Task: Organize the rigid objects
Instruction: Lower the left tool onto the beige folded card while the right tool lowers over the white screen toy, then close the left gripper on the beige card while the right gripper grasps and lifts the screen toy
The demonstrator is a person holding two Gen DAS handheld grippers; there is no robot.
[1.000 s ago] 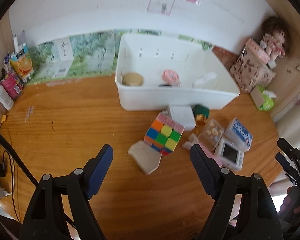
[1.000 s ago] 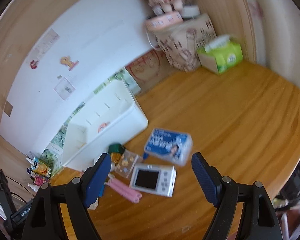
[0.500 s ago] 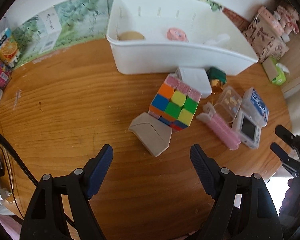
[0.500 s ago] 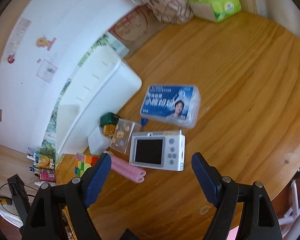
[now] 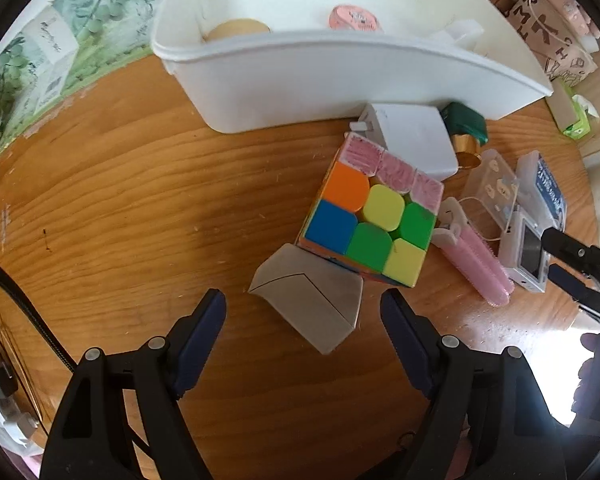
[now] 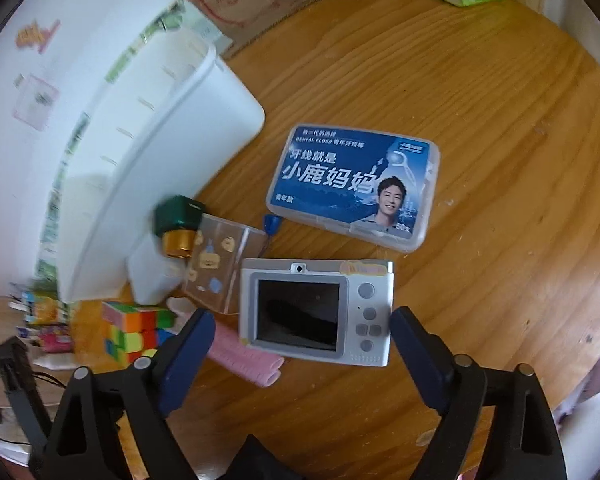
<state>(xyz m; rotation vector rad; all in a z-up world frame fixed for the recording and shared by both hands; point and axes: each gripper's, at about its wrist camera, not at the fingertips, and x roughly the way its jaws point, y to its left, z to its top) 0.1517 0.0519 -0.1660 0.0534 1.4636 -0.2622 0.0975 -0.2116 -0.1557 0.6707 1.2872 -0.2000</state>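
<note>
Rigid objects are clustered on the wooden worktop [image 5: 120, 208] just in front of a white bin [image 5: 340, 76]. A multicoloured puzzle cube [image 5: 370, 224] is seen near the middle of the left wrist view, touching a grey angular box [image 5: 312, 304] that lies just ahead of the left claw [image 5: 302, 316]. The left claw is held spread wide, nothing between its blue pads, poised above the grey box. Behind the cube a white rectangular box [image 5: 416, 140] is set against the bin wall, with a green-capped gold item [image 5: 466, 134] beside it. A pink hair roller [image 5: 476, 260] lies to the right of the cube, next to a clear plastic case [image 5: 492, 184].

In the right wrist view a silver digital camera [image 6: 316, 312] is lying screen up, framed between the fingers of the right claw [image 6: 302, 332], which is also spread open and gripping nothing. Whether the pads touch the camera cannot be told. A blue dental floss box [image 6: 354, 188] is seen beyond the camera, apart from it. The clear case touches the camera's left edge, and the pink roller pokes out from under the camera's lower left corner.

Inside the bin a tan round item [image 5: 238, 30], a pink round item [image 5: 354, 18] and a white piece [image 5: 462, 36] are visible.
</note>
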